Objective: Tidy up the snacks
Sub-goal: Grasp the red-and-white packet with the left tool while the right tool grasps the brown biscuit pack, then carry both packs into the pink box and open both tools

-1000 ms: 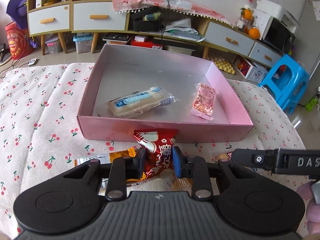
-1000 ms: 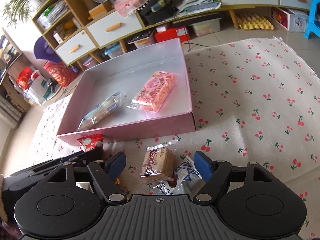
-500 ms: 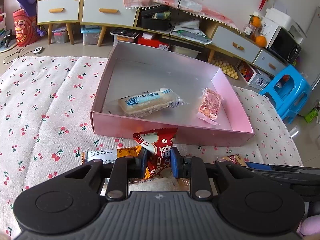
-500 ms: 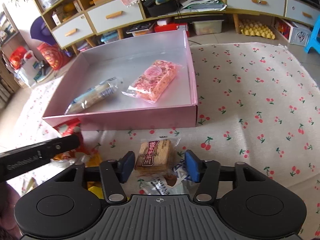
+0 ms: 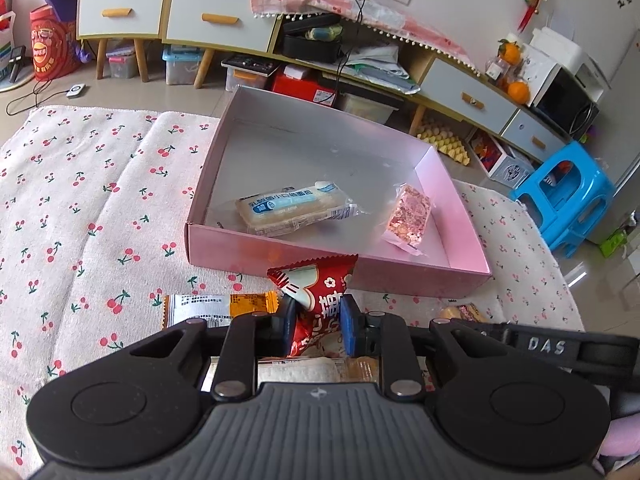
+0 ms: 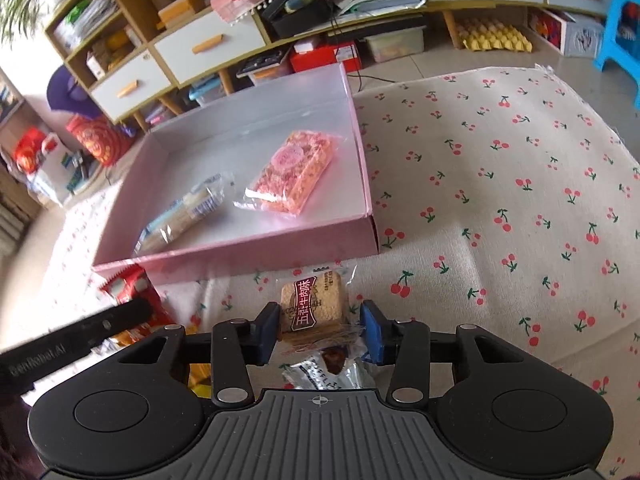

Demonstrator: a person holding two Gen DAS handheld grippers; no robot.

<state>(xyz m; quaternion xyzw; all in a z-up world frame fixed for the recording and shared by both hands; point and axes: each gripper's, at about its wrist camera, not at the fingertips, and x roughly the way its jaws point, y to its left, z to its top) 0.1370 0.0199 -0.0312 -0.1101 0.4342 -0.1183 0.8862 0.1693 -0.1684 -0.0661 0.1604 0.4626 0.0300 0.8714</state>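
Note:
My left gripper (image 5: 316,316) is shut on a red snack packet (image 5: 316,284), held just in front of the pink box (image 5: 332,264). In the box lie a white-and-blue bread packet (image 5: 290,210) and a pink nougat bar (image 5: 410,216). My right gripper (image 6: 319,330) has its jaws closing on a brown biscuit packet (image 6: 312,304). One pad touches the biscuit and the other meets its clear wrapper. The packet sits near the box's front wall (image 6: 260,256). A silver packet (image 6: 328,374) lies under the right gripper.
An orange-and-silver packet (image 5: 216,310) lies on the cherry-print cloth (image 6: 500,200) left of the red one. More wrappers are half hidden under the grippers. A low cabinet (image 5: 208,20) with drawers stands beyond the cloth, and a blue stool (image 5: 560,196) at the right.
My right gripper's jaws have closed in from wide apart onto the brown biscuit packet. The left gripper has kept its hold on the red packet and rolled slightly.

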